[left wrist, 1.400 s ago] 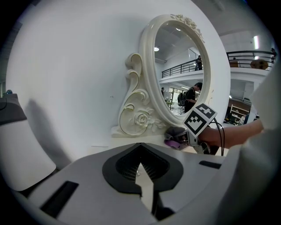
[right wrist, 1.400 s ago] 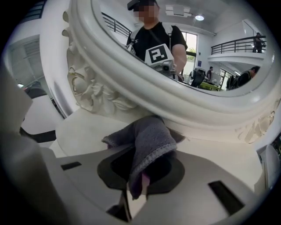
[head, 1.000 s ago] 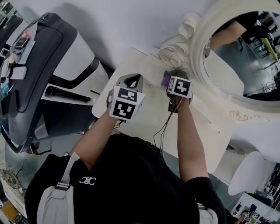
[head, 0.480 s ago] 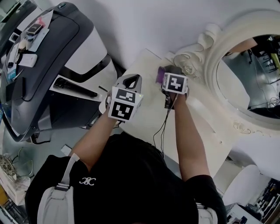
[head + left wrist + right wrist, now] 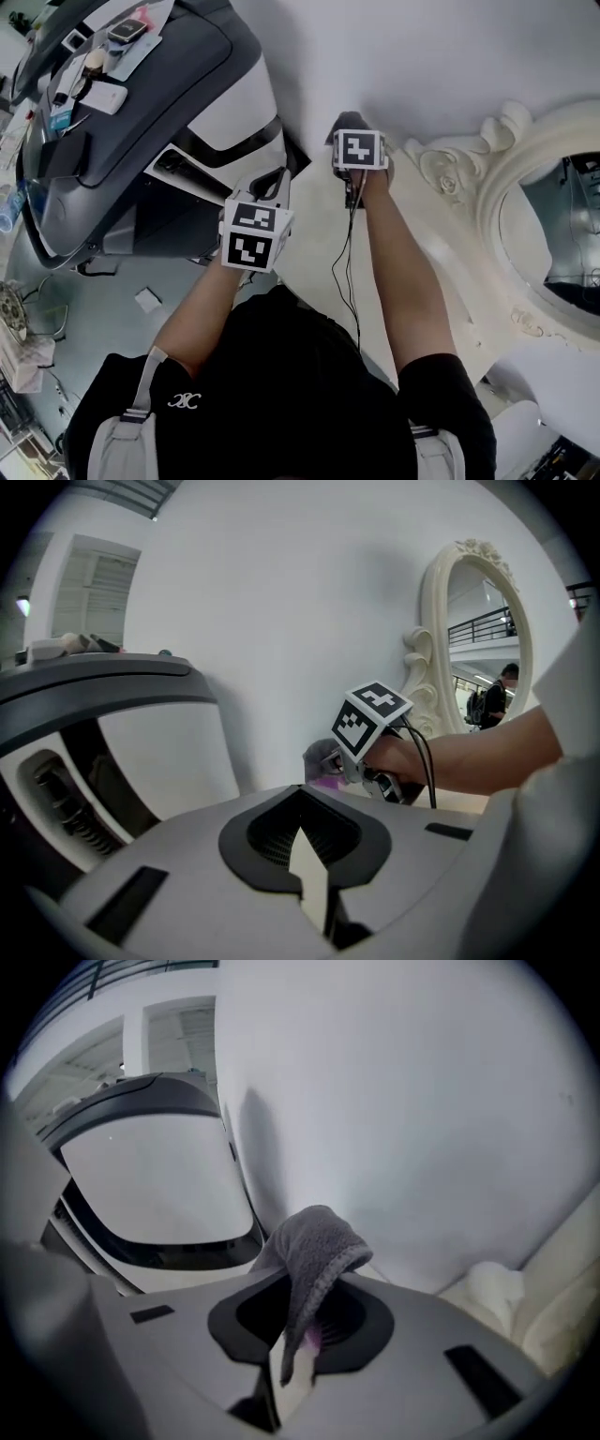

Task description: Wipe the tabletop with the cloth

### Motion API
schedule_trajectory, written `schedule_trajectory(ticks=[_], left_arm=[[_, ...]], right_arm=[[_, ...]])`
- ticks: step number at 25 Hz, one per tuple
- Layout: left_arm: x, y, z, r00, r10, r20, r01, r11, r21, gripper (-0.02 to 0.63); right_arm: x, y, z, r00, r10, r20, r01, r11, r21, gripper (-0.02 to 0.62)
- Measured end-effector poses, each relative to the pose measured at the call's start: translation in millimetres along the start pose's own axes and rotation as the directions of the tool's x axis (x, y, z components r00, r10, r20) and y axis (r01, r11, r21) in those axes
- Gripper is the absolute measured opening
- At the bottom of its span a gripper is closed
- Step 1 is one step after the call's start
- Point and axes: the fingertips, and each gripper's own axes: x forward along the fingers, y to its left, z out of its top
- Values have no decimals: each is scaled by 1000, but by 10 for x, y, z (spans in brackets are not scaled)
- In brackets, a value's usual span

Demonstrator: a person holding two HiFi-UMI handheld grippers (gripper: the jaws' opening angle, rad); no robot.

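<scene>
Both closed: right hand-held gripper (image 5: 292, 1361) clamps the grey cloth (image 5: 314, 1241), left hand-held gripper (image 5: 314, 878) holds nothing.

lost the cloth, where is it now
The cloth is pinched in the right hand-held gripper, at the far corner of the tabletop by the wall, left of the ornate mirror in head view.

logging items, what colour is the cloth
The cloth is grey with a purple bit; best in the right gripper view.
</scene>
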Motion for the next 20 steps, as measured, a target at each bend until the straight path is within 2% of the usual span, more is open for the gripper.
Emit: schedule_trajectory(ticks=[4,8,14,20], left_arm=[[-212,405,-87,995,99,10,-98,993,-61,-2],[-325,601,-238,990,140,-12,-141,985,-99,-2],[-324,464,-298,993,117,-26,-119,988,-102,-2],[-300,50,-289,997,69,-26,-70,996,-57,-2]], right_arm=[[119,419,146,997,71,43,-71,997,7,55],[128,716,37,993,90,74,-89,996,-8,55],[-71,687,-292,992,58,111,-66,995,70,55],[-429,591,-693,990,71,119,-81,993,86,55]])
